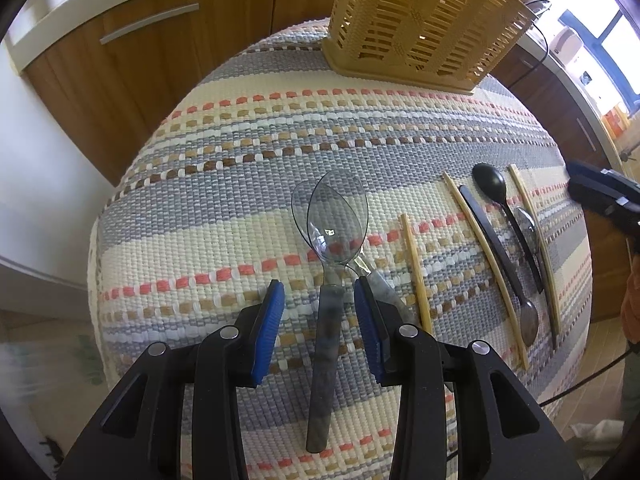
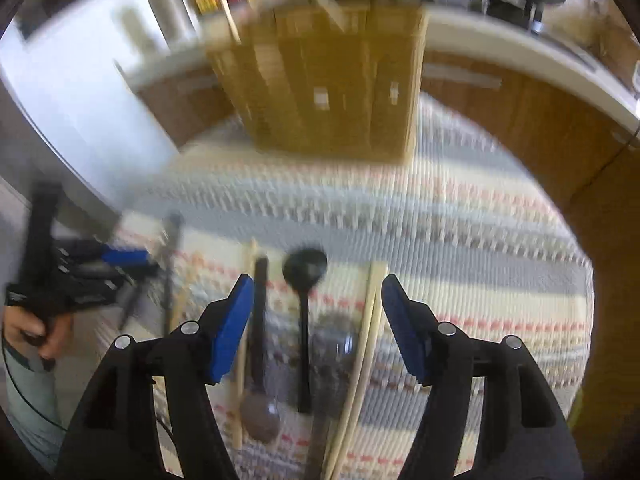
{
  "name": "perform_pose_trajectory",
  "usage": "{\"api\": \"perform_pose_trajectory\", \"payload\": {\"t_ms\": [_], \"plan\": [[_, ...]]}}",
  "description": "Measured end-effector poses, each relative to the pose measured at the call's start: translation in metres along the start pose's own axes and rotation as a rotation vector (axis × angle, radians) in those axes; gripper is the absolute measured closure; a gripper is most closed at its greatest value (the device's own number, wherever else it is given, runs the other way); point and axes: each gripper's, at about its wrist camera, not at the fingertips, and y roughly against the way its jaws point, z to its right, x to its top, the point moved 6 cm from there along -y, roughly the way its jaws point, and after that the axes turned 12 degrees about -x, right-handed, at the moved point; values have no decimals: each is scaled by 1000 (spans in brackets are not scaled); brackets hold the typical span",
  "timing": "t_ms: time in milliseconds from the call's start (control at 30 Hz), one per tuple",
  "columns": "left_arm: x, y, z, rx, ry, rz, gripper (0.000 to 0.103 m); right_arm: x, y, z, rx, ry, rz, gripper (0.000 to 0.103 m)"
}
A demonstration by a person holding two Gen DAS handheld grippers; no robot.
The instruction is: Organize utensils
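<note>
Two clear spoons (image 1: pixel 336 220) with grey marbled handles lie overlapped on the striped cloth. My left gripper (image 1: pixel 319 284) points down over them, open. One handle (image 1: pixel 322 360) runs between its blue pads without touching them, and the other handle passes under the right pad. My right gripper (image 2: pixel 318 280) hangs open above a row of utensils: a black spoon (image 2: pixel 304 272), a dark-handled spoon (image 2: pixel 260 416), a pale chopstick (image 2: pixel 366 344) and a greyish spoon (image 2: pixel 332 344). The same black spoon (image 1: pixel 490 184) and chopsticks (image 1: pixel 484 264) show in the left wrist view. A yellow slatted basket (image 1: pixel 424 20) stands at the far edge.
The woven striped cloth (image 1: pixel 240 184) covers the table and drops off at its left and near edges. Wooden cabinets (image 1: pixel 132 60) with a pale counter stand behind. A hand (image 2: pixel 32 332) holds the left gripper (image 2: pixel 100 264) at the left. A thin cable (image 1: pixel 580 384) trails at the right.
</note>
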Motion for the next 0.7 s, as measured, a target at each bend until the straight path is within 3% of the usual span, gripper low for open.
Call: {"api": "perform_pose_trajectory", "payload": {"t_ms": [133,200,300,433,567,700], "plan": [[1,-1,2,3,-7,-10,68,-4,-29,-11,1,42,-152,41],[0,-1,3,1,-16,-13,68,-3,-39,-16,-35,82,-176,47],[-3,-3,4,1,-28,-23,68,-5,-50,-23,-38,110,-216,66],[-3,-3,5,4,-43,-33,68,-3,-56,-29,-65,141,-226,72],[-3,-3,9,10,-59,-42,68,-5,-57,-38,-98,190,-231,95],[-3,-2,10,9,-61,-39,68,-8,-56,-45,-92,209,-228,97]]}}
